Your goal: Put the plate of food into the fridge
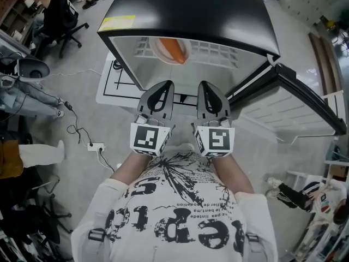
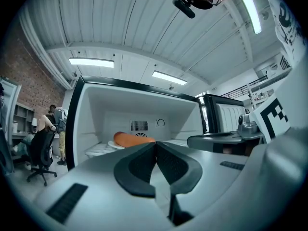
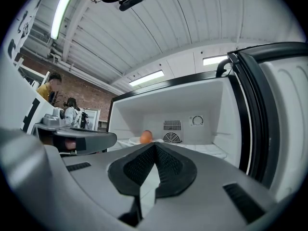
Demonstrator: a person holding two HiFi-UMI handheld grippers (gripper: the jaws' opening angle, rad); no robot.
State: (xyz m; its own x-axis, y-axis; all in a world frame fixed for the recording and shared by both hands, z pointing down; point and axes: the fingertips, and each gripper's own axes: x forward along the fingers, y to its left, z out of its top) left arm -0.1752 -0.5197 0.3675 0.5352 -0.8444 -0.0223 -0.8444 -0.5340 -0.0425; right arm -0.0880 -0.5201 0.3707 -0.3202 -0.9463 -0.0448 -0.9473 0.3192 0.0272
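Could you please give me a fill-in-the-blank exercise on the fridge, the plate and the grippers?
1. The plate with the food lies ____ the fridge.
2. The door stands ____.
3. The left gripper has its jaws ____.
4. The right gripper holds ____.
Missing words: inside; open; shut; nothing.

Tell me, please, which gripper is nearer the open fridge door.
The right gripper, shut and empty: the door stands open just beyond it, while the left gripper sits on the far side, in line with the plate.
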